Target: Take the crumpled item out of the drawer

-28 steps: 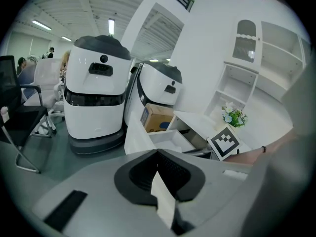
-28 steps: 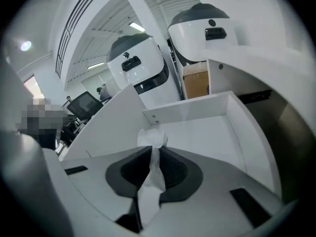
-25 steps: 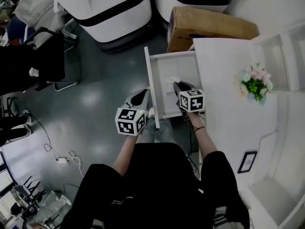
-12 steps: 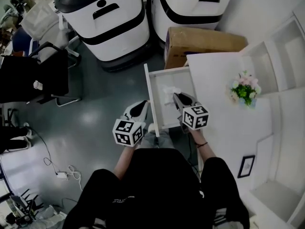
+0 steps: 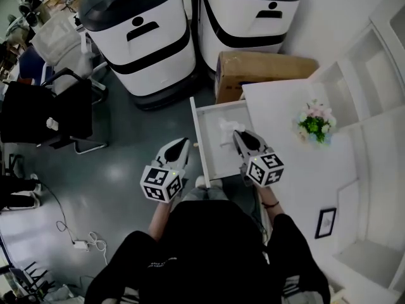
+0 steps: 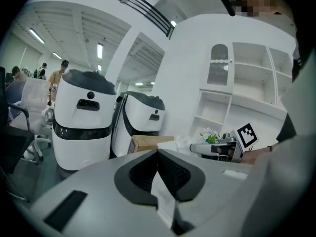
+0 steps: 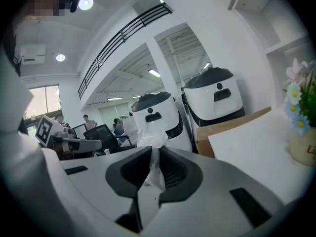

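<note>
The white drawer (image 5: pixel 198 138) stands pulled out from the white desk (image 5: pixel 285 125). Above it my right gripper (image 5: pixel 235 132) is shut on the crumpled white tissue (image 5: pixel 226 126). In the right gripper view the tissue (image 7: pixel 149 135) sticks up from between the closed jaws of the right gripper (image 7: pixel 152 149). Left of the drawer, over the grey floor, my left gripper (image 5: pixel 184 142) hangs with nothing in it. In its own view the left gripper (image 6: pixel 157 153) has its jaws together, and the right gripper's marker cube (image 6: pixel 247 134) shows off to the right.
Two white-and-black machines (image 5: pixel 142 37) (image 5: pixel 250 11) stand beyond the drawer, with a cardboard box (image 5: pixel 259 68) beside them. A flower pot (image 5: pixel 313 122) sits on the desk, white shelves (image 5: pixel 373 56) lie to the right. Black chairs (image 5: pixel 44 109) and cables (image 5: pixel 82 242) are on the left.
Both grippers have risen toward the head camera. The right one has lifted the tissue up off the drawer's bottom. The left stays empty beside the drawer.
</note>
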A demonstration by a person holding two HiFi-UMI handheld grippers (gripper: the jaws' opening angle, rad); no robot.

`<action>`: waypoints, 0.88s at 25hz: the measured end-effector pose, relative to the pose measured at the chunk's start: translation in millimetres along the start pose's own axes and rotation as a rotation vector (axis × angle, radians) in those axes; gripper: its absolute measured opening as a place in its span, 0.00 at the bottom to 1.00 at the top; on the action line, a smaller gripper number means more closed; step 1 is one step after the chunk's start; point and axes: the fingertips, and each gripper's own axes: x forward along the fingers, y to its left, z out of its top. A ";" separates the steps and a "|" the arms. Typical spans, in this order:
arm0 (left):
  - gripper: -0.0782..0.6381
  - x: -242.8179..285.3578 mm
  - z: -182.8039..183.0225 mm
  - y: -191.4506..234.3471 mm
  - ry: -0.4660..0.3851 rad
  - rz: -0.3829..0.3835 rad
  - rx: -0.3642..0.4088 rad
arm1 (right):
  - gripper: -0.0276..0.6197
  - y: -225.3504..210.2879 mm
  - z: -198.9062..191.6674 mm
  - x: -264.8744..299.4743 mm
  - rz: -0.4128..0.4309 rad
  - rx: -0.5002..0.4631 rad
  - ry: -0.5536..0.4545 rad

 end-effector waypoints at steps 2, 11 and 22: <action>0.10 -3.5 7.1 -2.1 -0.016 -0.007 0.008 | 0.10 3.4 10.8 -5.7 0.002 -0.007 -0.027; 0.11 -17.1 43.4 -8.3 -0.109 -0.008 0.044 | 0.10 16.6 59.5 -31.6 0.011 -0.042 -0.164; 0.10 -35.1 84.8 -1.6 -0.213 0.028 0.088 | 0.10 23.8 103.2 -53.5 0.015 -0.100 -0.284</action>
